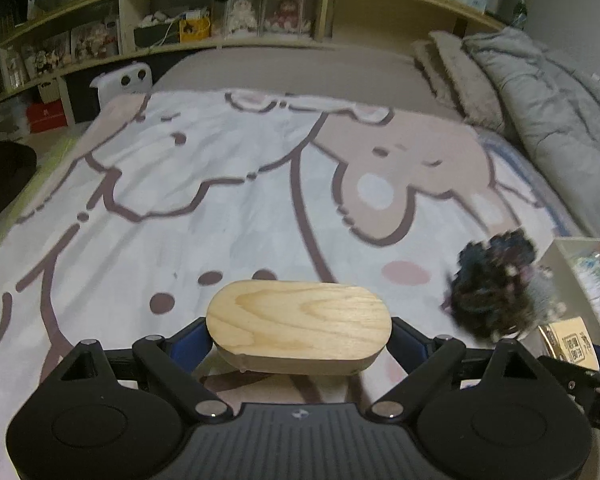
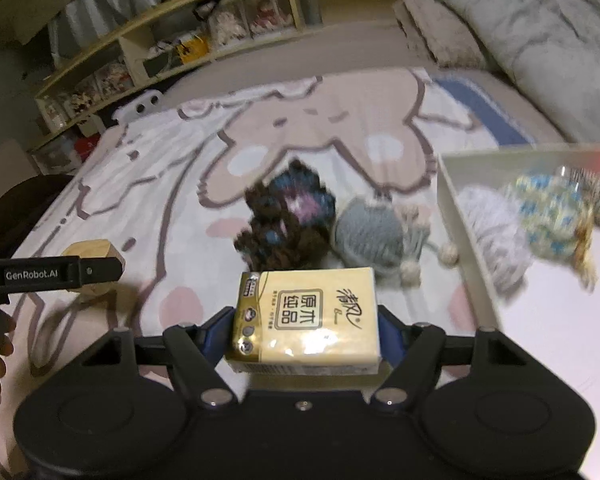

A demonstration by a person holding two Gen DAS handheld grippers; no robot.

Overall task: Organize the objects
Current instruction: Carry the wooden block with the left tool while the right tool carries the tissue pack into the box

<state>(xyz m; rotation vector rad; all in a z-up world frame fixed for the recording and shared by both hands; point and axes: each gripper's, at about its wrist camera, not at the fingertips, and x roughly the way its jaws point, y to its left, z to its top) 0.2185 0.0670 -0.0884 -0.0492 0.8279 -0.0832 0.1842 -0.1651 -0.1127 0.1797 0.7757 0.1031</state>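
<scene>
My left gripper [image 1: 299,338] is shut on an oval wooden block [image 1: 298,320] and holds it just above the cartoon-print bedspread [image 1: 204,200]. My right gripper [image 2: 306,334] is shut on a yellow tissue pack [image 2: 306,316] above the bedspread [image 2: 148,184]. A dark knitted item [image 2: 286,220] and a grey knitted item with pom-poms [image 2: 370,236] lie just beyond the pack. A white box [image 2: 466,232] at the right holds several knitted things. The left gripper with the block [image 2: 94,268] shows at the left of the right wrist view.
A folded grey duvet [image 1: 540,112] and pillows lie at the bed's far right. A low shelf unit [image 1: 180,28] with boxes runs behind the bed. The dark knitted item [image 1: 496,284] and the white box [image 1: 572,272] sit at the right of the left wrist view.
</scene>
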